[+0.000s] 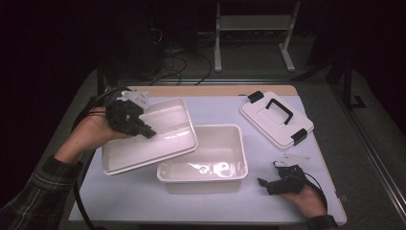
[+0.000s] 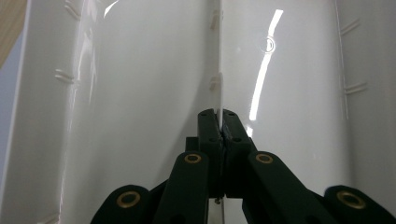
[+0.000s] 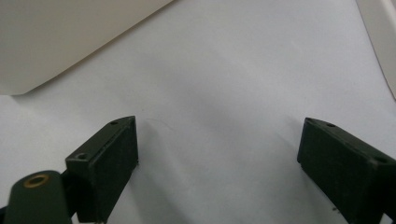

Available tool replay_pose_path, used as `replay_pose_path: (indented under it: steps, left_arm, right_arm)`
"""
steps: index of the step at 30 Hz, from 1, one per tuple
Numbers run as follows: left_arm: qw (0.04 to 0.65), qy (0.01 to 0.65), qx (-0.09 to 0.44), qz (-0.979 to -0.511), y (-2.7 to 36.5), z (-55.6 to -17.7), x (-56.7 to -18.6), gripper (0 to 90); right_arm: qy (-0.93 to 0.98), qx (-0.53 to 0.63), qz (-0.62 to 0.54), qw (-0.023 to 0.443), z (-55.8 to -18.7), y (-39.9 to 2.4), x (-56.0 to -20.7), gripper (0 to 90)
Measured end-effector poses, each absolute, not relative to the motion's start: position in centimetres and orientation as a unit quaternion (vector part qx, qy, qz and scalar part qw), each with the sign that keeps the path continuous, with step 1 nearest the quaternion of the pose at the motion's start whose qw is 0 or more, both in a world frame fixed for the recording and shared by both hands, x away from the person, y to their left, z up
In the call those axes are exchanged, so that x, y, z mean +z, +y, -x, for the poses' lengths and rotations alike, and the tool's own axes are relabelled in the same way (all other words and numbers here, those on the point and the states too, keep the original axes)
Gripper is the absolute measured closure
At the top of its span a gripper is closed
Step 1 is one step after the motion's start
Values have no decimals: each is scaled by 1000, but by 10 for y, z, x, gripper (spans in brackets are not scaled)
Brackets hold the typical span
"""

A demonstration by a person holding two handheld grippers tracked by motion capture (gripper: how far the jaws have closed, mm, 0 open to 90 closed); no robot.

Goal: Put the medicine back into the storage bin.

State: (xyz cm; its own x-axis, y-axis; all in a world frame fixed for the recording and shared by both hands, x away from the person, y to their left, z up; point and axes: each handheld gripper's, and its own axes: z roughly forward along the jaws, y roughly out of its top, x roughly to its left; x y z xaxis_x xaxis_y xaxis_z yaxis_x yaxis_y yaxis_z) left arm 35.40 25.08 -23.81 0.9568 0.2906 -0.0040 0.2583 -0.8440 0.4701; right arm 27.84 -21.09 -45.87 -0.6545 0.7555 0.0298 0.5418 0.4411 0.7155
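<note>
Tray (image 1: 158, 143) pinched by its wall in left gripper (image 1: 149, 132), tilted over tub's (image 1: 203, 184) left rim.
Right gripper (image 1: 261, 182) rests gaping just right of tub, holding nothing; lid (image 1: 268, 124) behind it.

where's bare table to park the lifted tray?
Bare patches: the front-left strip of the table, below the lifted tray and left of the bin; also between the bin and the lid. Crowded: front right, where the open right hand-held gripper rests.
</note>
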Motion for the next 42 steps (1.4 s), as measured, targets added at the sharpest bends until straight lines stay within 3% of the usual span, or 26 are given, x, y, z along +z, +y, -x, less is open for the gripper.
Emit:
replay_pose_path:
  steps: [24,42]
  left_arm:
    - [243,256,28,-935,350,-334,-279,888]
    - [210,291,17,-933,356,-340,-344,888]
  right_arm:
    - [836,358,-389,148,-278,-211,-459,115]
    - [836,358,-389,148,-278,-211,-459,115]
